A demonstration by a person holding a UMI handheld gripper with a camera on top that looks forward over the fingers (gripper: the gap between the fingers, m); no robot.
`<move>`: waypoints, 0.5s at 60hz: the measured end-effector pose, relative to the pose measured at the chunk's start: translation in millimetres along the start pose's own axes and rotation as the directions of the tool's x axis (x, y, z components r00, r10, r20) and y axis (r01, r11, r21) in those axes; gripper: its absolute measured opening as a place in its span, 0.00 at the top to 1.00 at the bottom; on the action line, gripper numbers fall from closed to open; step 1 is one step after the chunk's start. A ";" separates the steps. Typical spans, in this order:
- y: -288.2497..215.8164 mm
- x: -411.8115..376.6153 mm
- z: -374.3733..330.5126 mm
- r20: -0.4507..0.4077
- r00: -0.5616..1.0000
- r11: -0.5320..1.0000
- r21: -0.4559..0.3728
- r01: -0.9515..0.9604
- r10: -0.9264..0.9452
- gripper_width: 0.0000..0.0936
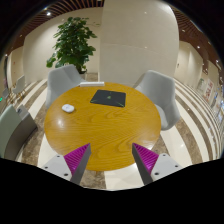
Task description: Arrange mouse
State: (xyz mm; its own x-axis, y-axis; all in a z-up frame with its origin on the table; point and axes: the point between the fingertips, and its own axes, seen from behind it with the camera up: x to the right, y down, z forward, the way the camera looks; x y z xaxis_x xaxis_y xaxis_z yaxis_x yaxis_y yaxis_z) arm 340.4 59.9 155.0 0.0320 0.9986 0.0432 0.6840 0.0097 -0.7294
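Observation:
A small white mouse lies on the left part of a round wooden table. A dark mouse mat lies at the table's far side, right of the mouse. My gripper is open and empty, its two magenta pads spread wide over the table's near edge. The mouse is well ahead of the fingers and to their left.
Several white chairs stand round the table, one at the far left, one at the right, one at the near left. A green potted plant stands behind. The floor is pale marble tile.

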 end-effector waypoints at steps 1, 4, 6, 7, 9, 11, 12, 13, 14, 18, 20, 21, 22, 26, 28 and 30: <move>0.3 -1.2 0.1 0.004 1.000 1.000 -0.002 0.002 -0.002 0.07; -0.9 -6.6 2.6 0.018 1.000 1.000 -0.003 0.007 -0.007 0.07; -1.1 -10.8 1.5 0.031 0.999 1.000 -0.001 0.011 -0.011 0.07; -2.6 -13.1 4.1 0.038 0.999 1.000 0.002 0.013 -0.013 0.07; -5.0 -17.3 9.5 0.049 0.999 1.000 0.006 0.021 -0.022 0.07; -7.6 -23.4 14.2 0.060 0.998 0.999 0.009 0.030 -0.031 0.07; -8.1 -26.6 16.1 0.067 0.997 0.999 0.010 0.034 -0.035 0.07; -8.9 -30.4 17.9 0.075 0.996 0.999 0.010 0.037 -0.037 0.07; -9.0 -33.7 19.5 0.083 0.996 0.999 0.009 0.039 -0.039 0.07; -8.3 -48.8 27.3 0.110 0.993 0.999 0.003 0.043 -0.043 0.08; -7.5 -56.9 30.3 0.121 0.992 0.999 -0.001 0.046 -0.045 0.07; -7.8 -61.2 31.4 0.127 0.991 0.999 -0.002 0.047 -0.046 0.07; -8.0 -65.5 32.8 0.135 0.990 0.999 -0.001 0.048 -0.047 0.07; -9.3 -83.0 37.1 0.167 0.984 0.998 0.014 0.059 -0.060 0.07; -9.4 -90.3 39.8 0.175 0.982 0.997 0.021 0.072 -0.075 0.07; -8.7 -97.5 43.1 0.179 0.980 0.996 0.023 0.086 -0.089 0.07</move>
State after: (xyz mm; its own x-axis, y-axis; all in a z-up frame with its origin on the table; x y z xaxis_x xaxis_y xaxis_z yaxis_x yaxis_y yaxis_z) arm 299.9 -35.2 127.7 -0.1604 0.9869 -0.0151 0.6671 0.0971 -0.7386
